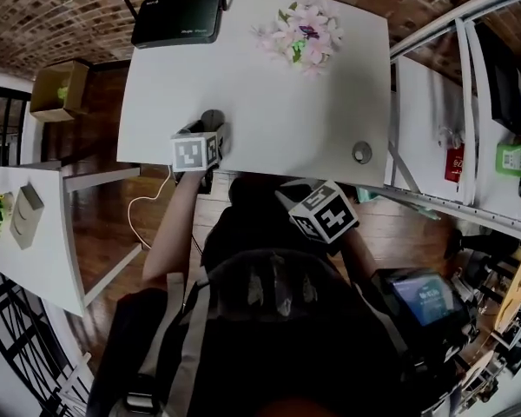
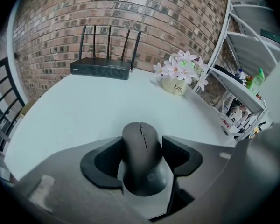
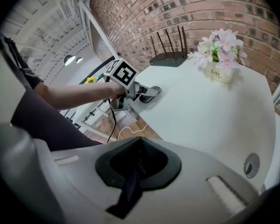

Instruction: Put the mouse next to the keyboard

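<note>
The mouse [image 2: 142,160] sits pinched between the jaws of the left gripper [image 2: 141,146], whose dark pads press on its two flanks. It is at the near left part of the white table [image 2: 74,115], close to the edge by the person. We cannot tell whether its underside touches the top or hangs just above it.

It is a matte black mouse, smooth and rounded, with a thin seam and a scroll wheel down the middle of its front half and a small round logo on its rear hump. Its long axis runs in line with the jaws. Its nose points away from the person, across the table toward the brick wall [image 2: 130,13], and its rear hump faces the gripper.

The right gripper [image 3: 139,160] is held off the table near the person's body, its jaws pressed together with nothing between them.

At the far side of the table we see a black router [image 2: 101,68] with four upright antennas. To its right is a cream pot of pink and white flowers [image 2: 179,76]. A round grommet [image 1: 362,153] is set into the top near the right edge. A white metal shelf rack [image 2: 252,41] stands to the right, a second white table [image 1: 43,233] to the left, and the floor [image 1: 113,224] is wood.
</note>
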Available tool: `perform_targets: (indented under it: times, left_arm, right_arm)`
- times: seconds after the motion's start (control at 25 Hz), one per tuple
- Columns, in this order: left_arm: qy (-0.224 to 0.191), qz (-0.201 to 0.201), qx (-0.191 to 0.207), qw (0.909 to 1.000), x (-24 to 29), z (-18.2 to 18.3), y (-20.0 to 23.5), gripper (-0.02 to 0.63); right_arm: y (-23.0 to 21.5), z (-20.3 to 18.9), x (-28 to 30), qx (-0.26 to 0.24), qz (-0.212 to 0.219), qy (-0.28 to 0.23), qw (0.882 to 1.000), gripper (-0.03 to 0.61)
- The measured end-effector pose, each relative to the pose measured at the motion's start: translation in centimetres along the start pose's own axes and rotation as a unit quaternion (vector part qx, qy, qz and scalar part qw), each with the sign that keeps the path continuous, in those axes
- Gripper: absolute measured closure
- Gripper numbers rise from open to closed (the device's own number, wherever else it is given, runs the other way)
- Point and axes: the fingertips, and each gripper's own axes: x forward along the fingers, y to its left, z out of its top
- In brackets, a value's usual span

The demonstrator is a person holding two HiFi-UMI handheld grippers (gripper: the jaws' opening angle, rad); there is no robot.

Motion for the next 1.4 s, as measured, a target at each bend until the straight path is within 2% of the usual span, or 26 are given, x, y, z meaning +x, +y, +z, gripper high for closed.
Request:
perform_targets:
  times: [0.12,0.24,0.44,0.72,0.88,1.4]
  left_arm:
    - [0.005,-0.002,0.0,1.0,0.1,-0.3,0.0,0.336]
    - [0.002,0.008,-0.009,0.9999,0.0,-0.3,0.1,0.337]
    - [-0.003,0.038,-0.037,0.9986,0.0,-0.1,0.2,0.336]
    - [-0.018,0.071,-0.079,0.9942,0.3,0.0,-0.6,0.336]
    - [-0.008,0.067,-0.072,0.9951,0.9,-0.3,-2.6,0.336]
    - [-0.01,0.054,-0.047,0.9974,2.4,-0.7,-8.1,0.336]
  right_arm:
    - [-0.1,-0.1,0.3,0.011,0.002,-0.004,1.0,0.572]
    - [-1.1,0.0,-0.2,-0.01,-0.007,-0.009,1.0,0.572]
    - [-4.1,-1.3,-2.5,-0.003,-0.006,-0.014,1.0,0.572]
    - [-7.6,-4.1,-5.1,-0.018,0.002,-0.008,1.0,0.572]
    - [-8.6,-4.6,-5.9,-0.023,0.009,-0.015,1.0,0.572]
    - [-10.3,-6.8,-7.6,-0.035,0.011,-0.017,0.999,0.572]
